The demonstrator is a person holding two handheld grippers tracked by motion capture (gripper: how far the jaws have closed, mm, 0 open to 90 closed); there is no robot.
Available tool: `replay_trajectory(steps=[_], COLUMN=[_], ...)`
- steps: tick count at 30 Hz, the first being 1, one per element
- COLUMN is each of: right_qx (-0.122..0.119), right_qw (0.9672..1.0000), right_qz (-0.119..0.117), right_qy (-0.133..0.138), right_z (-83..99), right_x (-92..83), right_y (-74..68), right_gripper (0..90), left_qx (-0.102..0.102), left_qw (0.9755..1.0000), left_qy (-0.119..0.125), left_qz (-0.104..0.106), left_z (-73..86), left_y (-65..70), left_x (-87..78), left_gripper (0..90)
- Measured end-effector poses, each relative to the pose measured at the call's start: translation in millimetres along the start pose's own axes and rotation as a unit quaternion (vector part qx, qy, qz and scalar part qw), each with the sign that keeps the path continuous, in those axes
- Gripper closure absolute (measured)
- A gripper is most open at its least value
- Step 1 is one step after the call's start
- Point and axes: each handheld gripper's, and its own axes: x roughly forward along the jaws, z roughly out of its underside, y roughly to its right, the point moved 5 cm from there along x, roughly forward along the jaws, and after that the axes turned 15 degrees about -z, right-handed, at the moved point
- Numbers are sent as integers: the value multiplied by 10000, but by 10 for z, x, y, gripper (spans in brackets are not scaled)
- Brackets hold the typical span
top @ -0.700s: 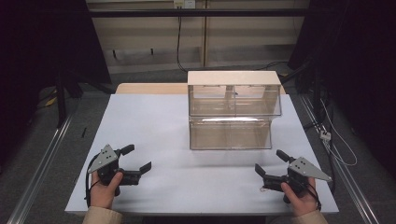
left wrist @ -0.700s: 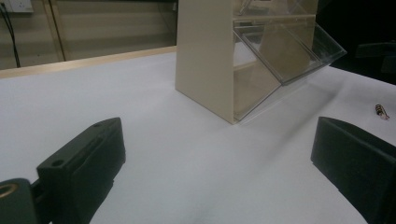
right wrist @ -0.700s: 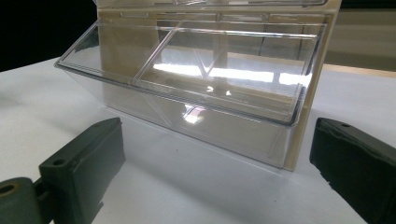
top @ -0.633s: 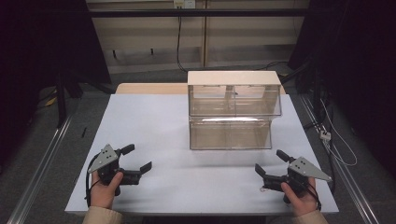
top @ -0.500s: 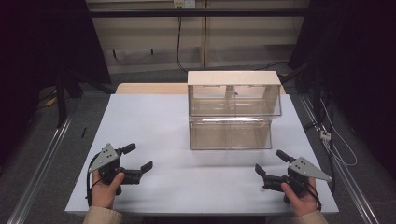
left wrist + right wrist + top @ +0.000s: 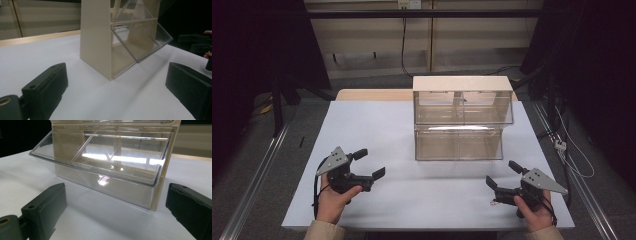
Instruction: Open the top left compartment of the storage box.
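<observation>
White table, grey floor, dark surrounds.

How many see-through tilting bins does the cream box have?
2: the upper clear plastic bin sits under the cream lid, and the lower clear plastic bin sits just beneath it, nearest the person. None seems hidden.

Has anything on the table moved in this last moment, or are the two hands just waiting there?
Nothing has visibly changed. The left hand-held gripper and the right hand-held gripper rest at the same spots near the front edge of the white table, jaws open and empty as before. The clear-fronted bin cabinet stands untouched in the same place.
</observation>
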Motion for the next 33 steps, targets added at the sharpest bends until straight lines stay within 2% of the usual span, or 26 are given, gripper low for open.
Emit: replay_trajectory(steps=[5, 10, 13, 17, 18, 20, 22, 27, 28, 33], right_qx=[21, 28, 7, 6, 7, 25, 13, 27, 29, 33], right_qw=[10000, 10000, 10000, 10000, 10000, 10000, 10000, 10000, 10000, 10000], right_qz=[12, 20, 17, -3, -3, 7, 8, 2, 2, -8], right_qy=[7, 1, -3, 0, -3, -9, -10, -8, -7, -8], right_z=[3, 3, -2, -3, -2, 0, 0, 1, 1, 4], right_x=[-13, -12, -5, 4, 3, 0, -5, -7, -8, -7], right_y=[14, 13, 13, 6, 7, 9, 13, 8, 8, 11], right_gripper=[29, 30, 31, 31, 31, 31, 31, 32, 31, 31], left_qx=[60, 149, 124, 231, 249, 293, 366, 407, 389, 354], left_qw=[10000, 9998, 9997, 9993, 9989, 9986, 9977, 9969, 9962, 9952], left_qy=[-54, -110, -135, -139, -129, -147, -199, -258, -292, -391], left_qz=[-6, 114, 186, 276, 384, 409, 527, 623, 719, 822], left_z=[-64, -112, -174, -237, -284, -305, -364, -432, -462, -519], left_y=[50, 109, 152, 200, 239, 253, 296, 337, 353, 368], left_x=[61, 103, 155, 188, 215, 230, 285, 352, 379, 442], left_gripper=[70, 190, 229, 332, 360, 425, 490, 622, 647, 736])
